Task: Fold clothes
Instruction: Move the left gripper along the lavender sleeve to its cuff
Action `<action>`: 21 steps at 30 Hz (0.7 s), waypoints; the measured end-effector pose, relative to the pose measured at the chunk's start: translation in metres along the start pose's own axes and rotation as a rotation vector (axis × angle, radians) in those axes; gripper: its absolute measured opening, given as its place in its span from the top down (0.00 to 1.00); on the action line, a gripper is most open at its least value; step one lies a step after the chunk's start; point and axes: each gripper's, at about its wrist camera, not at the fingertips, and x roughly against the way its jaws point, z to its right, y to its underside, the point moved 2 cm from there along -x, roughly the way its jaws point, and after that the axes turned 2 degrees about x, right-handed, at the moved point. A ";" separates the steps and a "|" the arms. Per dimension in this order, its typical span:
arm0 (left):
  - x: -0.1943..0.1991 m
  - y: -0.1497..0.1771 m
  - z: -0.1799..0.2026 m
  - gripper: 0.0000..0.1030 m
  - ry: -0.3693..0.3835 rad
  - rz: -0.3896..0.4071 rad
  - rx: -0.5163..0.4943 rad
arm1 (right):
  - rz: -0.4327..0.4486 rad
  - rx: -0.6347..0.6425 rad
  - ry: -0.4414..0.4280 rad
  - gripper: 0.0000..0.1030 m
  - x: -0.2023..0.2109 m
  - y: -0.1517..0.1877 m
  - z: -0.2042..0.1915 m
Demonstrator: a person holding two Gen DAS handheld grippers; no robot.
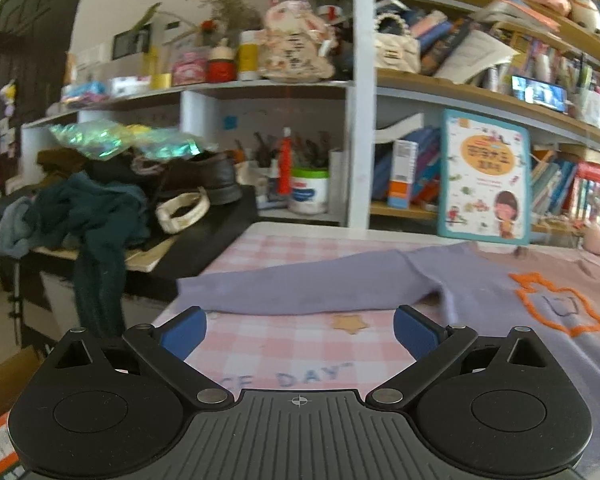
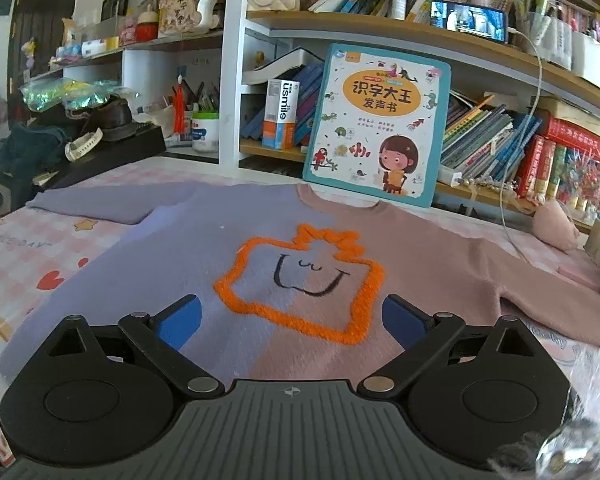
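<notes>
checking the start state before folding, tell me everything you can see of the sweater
The sweater is a fuzzy knit, lavender on one half and dusty pink on the other, split down the middle. An orange fluffy outline with a black stitched smiling face sits on the chest. It lies face up and spread flat on the pink checked tablecloth, the lavender sleeve stretched sideways, the pink sleeve reaching the other way. The pink collar lies at the foot of a propped picture book. Both grippers hover open, not touching it.
</notes>
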 end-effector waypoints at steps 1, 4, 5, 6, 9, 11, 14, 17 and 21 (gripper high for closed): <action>-0.003 0.000 -0.003 0.02 -0.003 -0.001 0.014 | -0.003 0.007 0.003 0.06 -0.004 -0.002 -0.002; -0.012 0.001 -0.008 0.02 -0.009 -0.008 0.041 | -0.005 0.032 0.019 0.06 -0.016 -0.007 -0.007; -0.016 0.001 -0.008 0.02 -0.011 -0.010 0.040 | -0.004 0.040 0.022 0.06 -0.018 -0.008 -0.008; -0.019 0.001 -0.008 0.02 -0.012 -0.012 0.040 | -0.002 0.047 0.023 0.06 -0.021 -0.010 -0.009; -0.027 -0.001 -0.007 0.02 -0.008 -0.014 0.040 | -0.001 0.064 0.020 0.06 -0.027 -0.012 -0.011; -0.033 -0.003 -0.006 0.02 -0.002 -0.014 0.041 | -0.005 0.071 0.018 0.06 -0.032 -0.014 -0.011; -0.038 -0.009 -0.006 0.02 0.003 -0.005 0.051 | -0.009 0.068 0.019 0.06 -0.041 -0.016 -0.009; -0.046 -0.013 -0.009 0.02 -0.007 -0.004 0.074 | -0.001 0.053 0.012 0.06 -0.048 -0.018 -0.006; -0.062 -0.016 -0.019 0.02 -0.040 -0.026 0.113 | 0.010 0.037 -0.006 0.06 -0.059 -0.019 -0.004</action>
